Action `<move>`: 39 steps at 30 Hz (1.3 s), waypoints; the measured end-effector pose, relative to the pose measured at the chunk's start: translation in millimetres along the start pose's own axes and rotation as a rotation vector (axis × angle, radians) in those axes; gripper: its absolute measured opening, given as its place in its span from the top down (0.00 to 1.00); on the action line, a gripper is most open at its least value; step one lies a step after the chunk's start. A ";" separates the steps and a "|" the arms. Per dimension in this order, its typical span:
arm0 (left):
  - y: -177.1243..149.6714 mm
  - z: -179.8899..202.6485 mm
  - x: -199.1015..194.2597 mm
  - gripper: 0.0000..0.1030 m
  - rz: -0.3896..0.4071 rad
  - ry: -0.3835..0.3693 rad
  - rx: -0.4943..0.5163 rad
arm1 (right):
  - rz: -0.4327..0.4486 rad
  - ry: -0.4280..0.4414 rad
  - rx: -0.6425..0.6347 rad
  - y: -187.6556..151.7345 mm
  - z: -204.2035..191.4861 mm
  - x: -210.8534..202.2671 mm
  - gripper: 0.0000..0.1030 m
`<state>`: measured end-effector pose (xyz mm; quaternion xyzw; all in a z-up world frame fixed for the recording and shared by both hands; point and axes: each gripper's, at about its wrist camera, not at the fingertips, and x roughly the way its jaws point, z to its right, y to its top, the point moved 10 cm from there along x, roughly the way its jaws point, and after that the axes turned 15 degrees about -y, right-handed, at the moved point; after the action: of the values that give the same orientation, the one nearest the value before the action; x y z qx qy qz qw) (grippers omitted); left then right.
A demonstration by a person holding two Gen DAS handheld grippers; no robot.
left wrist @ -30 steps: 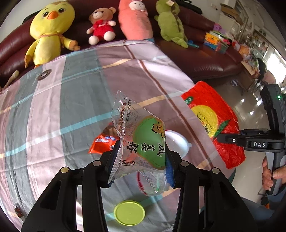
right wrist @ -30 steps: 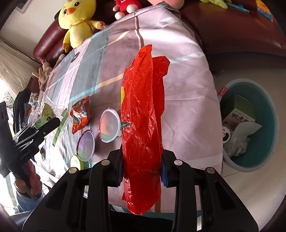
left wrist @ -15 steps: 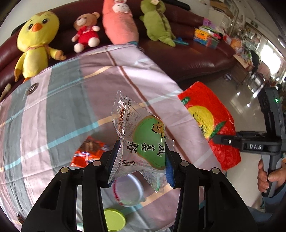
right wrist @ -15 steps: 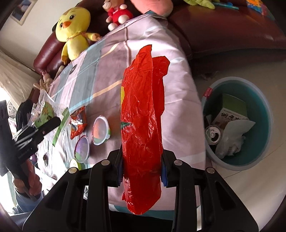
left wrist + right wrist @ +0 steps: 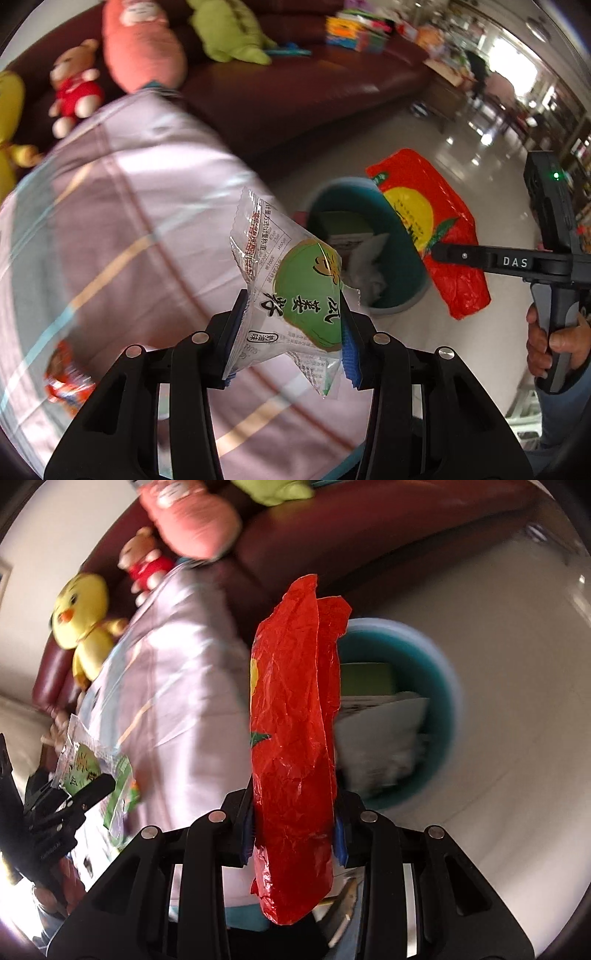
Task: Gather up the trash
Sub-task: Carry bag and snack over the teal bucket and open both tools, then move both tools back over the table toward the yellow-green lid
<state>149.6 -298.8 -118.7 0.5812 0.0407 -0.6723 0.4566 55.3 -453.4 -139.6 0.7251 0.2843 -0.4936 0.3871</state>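
My left gripper (image 5: 291,332) is shut on a clear snack wrapper with a green print (image 5: 295,291) and holds it in the air past the table's right edge. My right gripper (image 5: 293,830) is shut on a crumpled red plastic bag (image 5: 295,716), held upright beside the teal trash bin (image 5: 439,653). In the left wrist view the bin (image 5: 402,236) stands on the floor beyond the wrapper, with the red bag (image 5: 443,229) over its right rim. The bin holds a carton and white paper.
A table under a striped pink and grey cloth (image 5: 122,229) lies to the left, with an orange snack packet (image 5: 68,380) on it. A dark red sofa (image 5: 295,85) with plush toys stands behind. Shiny floor surrounds the bin.
Both grippers have swung right, off the table toward the bin. The bin now shows in the left wrist view and sits closer in the right wrist view. Both grips are unchanged.
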 end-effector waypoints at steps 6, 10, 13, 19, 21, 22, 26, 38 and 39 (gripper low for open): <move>10.5 30.3 50.4 0.56 -0.067 -0.037 0.051 | -0.012 -0.016 0.057 5.3 35.6 8.4 0.69; 13.8 45.4 81.9 0.56 -0.116 -0.055 0.075 | -0.031 -0.016 0.079 7.5 51.2 17.7 0.69; 15.2 55.3 102.9 0.56 -0.148 -0.067 0.090 | -0.041 -0.016 0.086 8.0 58.6 22.6 0.69; 17.4 63.3 140.9 0.56 -0.200 -0.090 0.091 | -0.037 -0.013 0.080 14.5 63.6 22.9 0.76; 19.1 62.1 149.6 0.56 -0.210 -0.094 0.083 | -0.044 -0.018 0.078 17.4 64.6 25.3 0.76; 20.2 62.4 152.3 0.56 -0.212 -0.097 0.081 | -0.047 -0.017 0.080 19.1 65.0 26.6 0.76; 21.4 60.6 159.6 0.56 -0.224 -0.103 0.079 | -0.046 -0.017 0.085 26.7 66.0 28.3 0.76; 24.3 53.4 158.7 0.27 -0.222 -0.072 0.051 | -0.039 -0.079 0.126 36.2 89.1 27.6 0.41; 24.8 52.6 155.8 0.24 -0.212 -0.064 0.056 | -0.038 -0.083 0.131 37.0 91.2 26.3 0.39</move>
<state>141.2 -432.3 -217.5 0.5644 0.0687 -0.7361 0.3674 48.7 -549.3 -173.3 0.7223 0.2487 -0.5479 0.3408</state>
